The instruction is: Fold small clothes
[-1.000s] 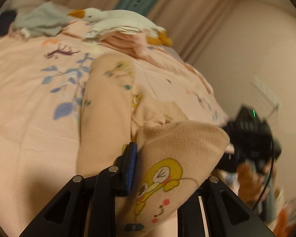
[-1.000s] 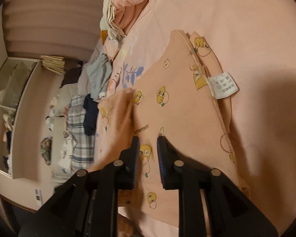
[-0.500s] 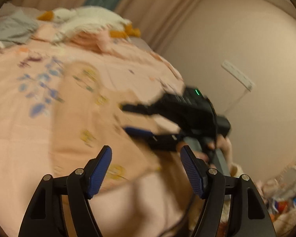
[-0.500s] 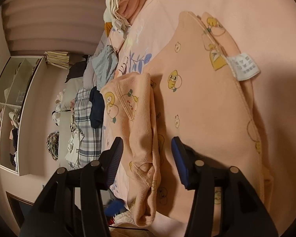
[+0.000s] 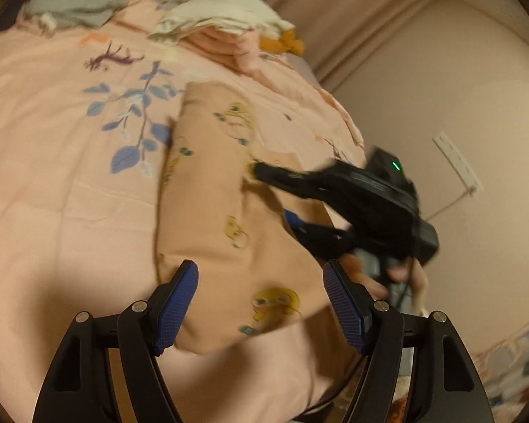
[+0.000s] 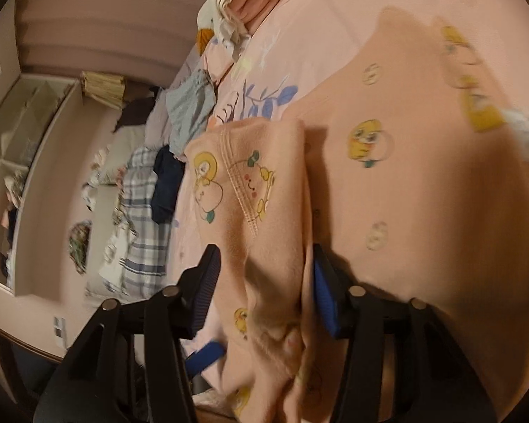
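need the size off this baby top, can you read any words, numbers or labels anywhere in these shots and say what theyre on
No text is legible in either view.
White care tag at the edge of the peach chick-print garment: too blurred to read, so no size.
Prints on the garment: cartoon chicks only, no lettering.
Right gripper body, with a green light: no readable marking.
White wall plate: no readable marking.
Small white plate low on the wall: too small to read.

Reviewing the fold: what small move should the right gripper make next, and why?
Probably finish closing on the folded flap. The right gripper is closing with that flap between its fingers, not yet pinched, while the left gripper hangs open over the garment.
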Demonstrator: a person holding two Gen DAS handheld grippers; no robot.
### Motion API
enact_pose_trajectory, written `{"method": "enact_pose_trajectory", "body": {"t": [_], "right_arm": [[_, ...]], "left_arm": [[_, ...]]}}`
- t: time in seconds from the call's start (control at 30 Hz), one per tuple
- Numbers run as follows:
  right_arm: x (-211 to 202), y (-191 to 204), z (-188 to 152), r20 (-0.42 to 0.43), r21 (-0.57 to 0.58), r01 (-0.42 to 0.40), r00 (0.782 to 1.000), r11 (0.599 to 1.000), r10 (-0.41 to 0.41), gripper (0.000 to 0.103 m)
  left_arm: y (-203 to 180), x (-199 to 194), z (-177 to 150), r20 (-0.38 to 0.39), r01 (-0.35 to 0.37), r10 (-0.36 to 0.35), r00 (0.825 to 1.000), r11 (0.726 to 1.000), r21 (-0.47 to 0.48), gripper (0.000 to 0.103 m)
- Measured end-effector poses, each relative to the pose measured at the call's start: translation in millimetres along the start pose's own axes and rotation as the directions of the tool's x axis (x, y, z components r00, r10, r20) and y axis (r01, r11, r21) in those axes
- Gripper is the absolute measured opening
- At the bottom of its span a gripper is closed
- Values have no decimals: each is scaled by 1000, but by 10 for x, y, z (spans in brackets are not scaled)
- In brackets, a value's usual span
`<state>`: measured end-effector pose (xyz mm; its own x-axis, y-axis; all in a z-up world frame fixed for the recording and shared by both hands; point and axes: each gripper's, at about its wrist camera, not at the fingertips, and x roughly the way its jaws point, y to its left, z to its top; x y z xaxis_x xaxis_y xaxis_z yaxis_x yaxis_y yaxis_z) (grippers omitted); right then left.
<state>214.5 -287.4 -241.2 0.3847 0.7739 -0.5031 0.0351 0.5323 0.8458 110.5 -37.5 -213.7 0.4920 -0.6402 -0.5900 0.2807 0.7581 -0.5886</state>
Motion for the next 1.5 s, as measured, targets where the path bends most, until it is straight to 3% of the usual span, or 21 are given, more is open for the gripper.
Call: {"method": "enact_pose_trajectory", "body": {"t": [0.07,0.1,0.2,0.33,0.4,0.47,0.5,0.6,0.8,0.93,1.0,1.03,1.1,1.17,1.23,1.43,1.5], "right_arm": [[91,33,-5,4,-31,44,999,999,-44,23],[113,28,1,7,-35,52,999,998,-52,20],[119,-16,30,13,-9,34,999,999,-34,15],[86,23,73,22,-38,8,1000,999,-7,14],[100,41,73,23,-39,6,1000,999,-5,14],[131,71,90,23,-41,-7,1000,999,8,13],[142,87,101,19,-44,-14,1000,999,15,13],[119,154,100,21,-58,-43,999,997,44,13],[-52,390,72,51,-139,-123,990,983,132,12],[-57,400,63,59,-144,-132,988,981,141,12],[-47,344,81,60,-108,-139,987,984,146,12],[-54,311,101,61,-94,-145,987,985,151,12],[-102,269,130,75,-70,-150,985,986,155,12],[-187,244,154,88,-61,-168,981,984,172,12],[-277,249,161,112,-66,-178,977,982,184,12],[-462,282,151,160,-80,-204,964,976,214,12],[-535,270,166,172,-93,-201,961,975,214,12]], "left_arm": [[-67,12,-45,-12,-23,24,1000,999,47,72],[-80,12,-56,-25,-36,37,999,998,57,72],[-96,30,-93,-55,-50,53,997,997,63,72],[-59,10,-283,-115,-120,125,986,992,46,72],[3,22,-366,-172,-22,15,985,999,-36,72],[127,99,-461,-223,92,-133,966,978,-188,72],[200,155,-481,-224,110,-170,960,960,-257,72],[315,147,-452,-141,135,-185,973,942,-306,72],[293,177,-428,-41,72,-86,995,959,-275,72],[141,271,-425,13,-27,30,999,978,-206,72],[-3,354,-427,6,-122,124,992,985,-122,67],[-104,394,-439,4,-196,197,980,979,-63,59],[-248,442,-477,7,-302,302,953,953,33,53],[-333,493,-524,16,-349,349,937,930,111,53],[-332,499,-528,17,-357,358,934,926,119,52],[-66,379,-392,-11,-245,245,970,968,-58,35],[-42,369,-350,-22,-234,233,972,970,-59,31]]}}
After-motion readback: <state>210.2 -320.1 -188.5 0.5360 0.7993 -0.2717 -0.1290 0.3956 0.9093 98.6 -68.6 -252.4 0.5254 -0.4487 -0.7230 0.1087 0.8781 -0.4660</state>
